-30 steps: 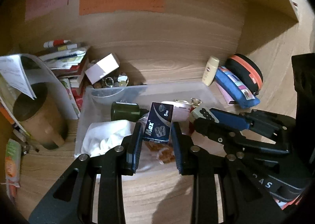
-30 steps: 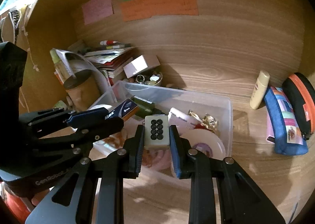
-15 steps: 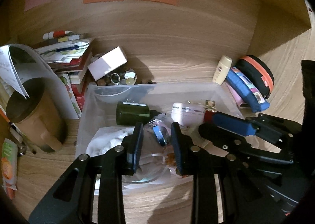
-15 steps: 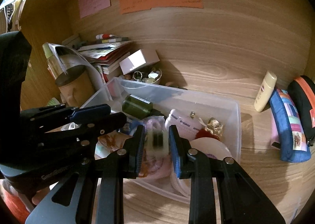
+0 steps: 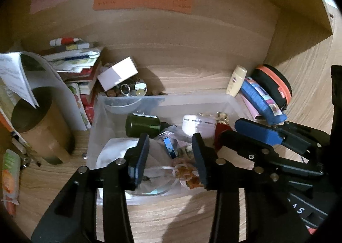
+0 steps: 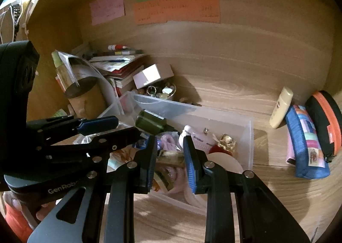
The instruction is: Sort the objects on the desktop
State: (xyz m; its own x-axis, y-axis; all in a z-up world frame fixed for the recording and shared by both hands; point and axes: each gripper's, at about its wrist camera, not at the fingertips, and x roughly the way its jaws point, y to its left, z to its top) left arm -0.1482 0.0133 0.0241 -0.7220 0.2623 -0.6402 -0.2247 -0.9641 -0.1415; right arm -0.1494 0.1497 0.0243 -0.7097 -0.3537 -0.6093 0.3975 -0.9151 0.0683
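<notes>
— Blue pads on both tools, and nothing between them?

— Nothing. The left gripper [image 5: 170, 157] has its jaws spread wide over the clear plastic bin [image 5: 192, 98], empty. The right gripper [image 6: 170, 158] is parted too, a bit narrower, gripping nothing — it hangs over the same bin, just beside the left one.

— Why both over the bin?

— My guess: that is the drop spot for the sorting. Small things lie piled inside it — a dark green bottle [image 5: 143, 123] on its side, a white round case [image 5: 197, 124], a gold-wrapped trinket [image 6: 226, 141], crumpled clear bags [image 5: 168, 170], and a small blue box [image 5: 170, 147] directly under the left jaws.

— And what's left outside?

— Plenty. A cream tube [image 6: 280, 107] leans by the back wall, next to a blue pencil case [image 6: 305, 147] and a black-and-orange pouch [image 6: 325, 121]. On the other side, a brown cup [image 5: 36, 123], stacked books [image 5: 79, 65] and a white box [image 5: 117, 73].

— So far from done?

— I'd judge so. Open jaws suit reaching next for something like the tube.
</notes>
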